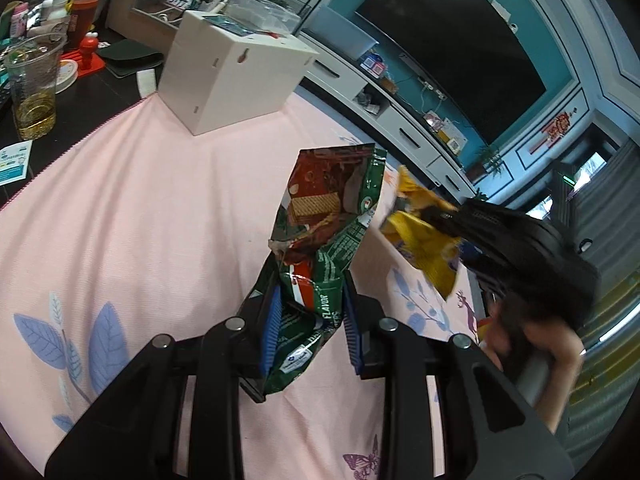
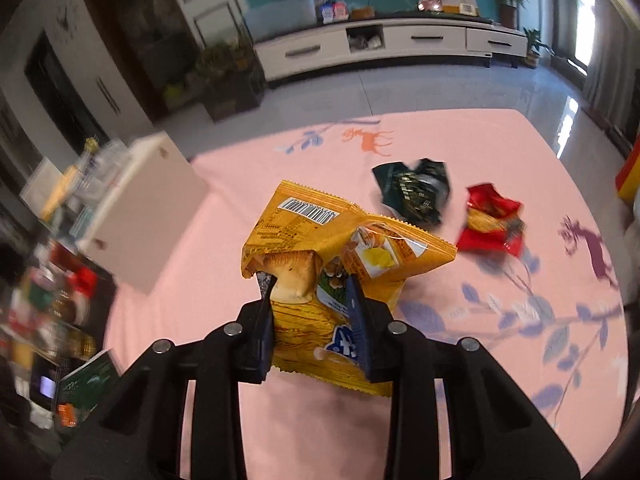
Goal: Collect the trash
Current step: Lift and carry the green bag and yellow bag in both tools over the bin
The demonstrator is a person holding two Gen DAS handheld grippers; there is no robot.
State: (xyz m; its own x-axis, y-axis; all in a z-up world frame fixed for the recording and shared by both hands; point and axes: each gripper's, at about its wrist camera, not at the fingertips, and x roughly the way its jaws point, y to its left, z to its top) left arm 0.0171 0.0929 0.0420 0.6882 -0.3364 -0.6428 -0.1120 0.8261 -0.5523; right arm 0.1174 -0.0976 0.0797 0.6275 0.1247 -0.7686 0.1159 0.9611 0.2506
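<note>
**Both grippers held snack wrappers above the pink cloth**

The green wafer wrapper (image 1: 320, 248) stood crumpled between the blue pads (image 1: 269, 332) of the left gripper (image 1: 310, 280), which was closed on its lower part and held it up over the pink tablecloth (image 1: 140, 200). The yellow snack bag (image 2: 332, 264) was pinched the same way in the right gripper (image 2: 310, 284), its barcode end pointing away from the camera; in the left view that bag and gripper showed just to the right of the green wrapper, blurred.

Two more wrappers lay on the cloth beyond the yellow bag: a dark green one (image 2: 412, 192) and, just to its right, a red one (image 2: 490, 220), near each other but apart. A white box (image 1: 232, 76) stood at the cloth's far left edge. Beside it, on the dark table, were a plastic cup (image 1: 34, 88) of yellowish liquid and assorted clutter.
</note>
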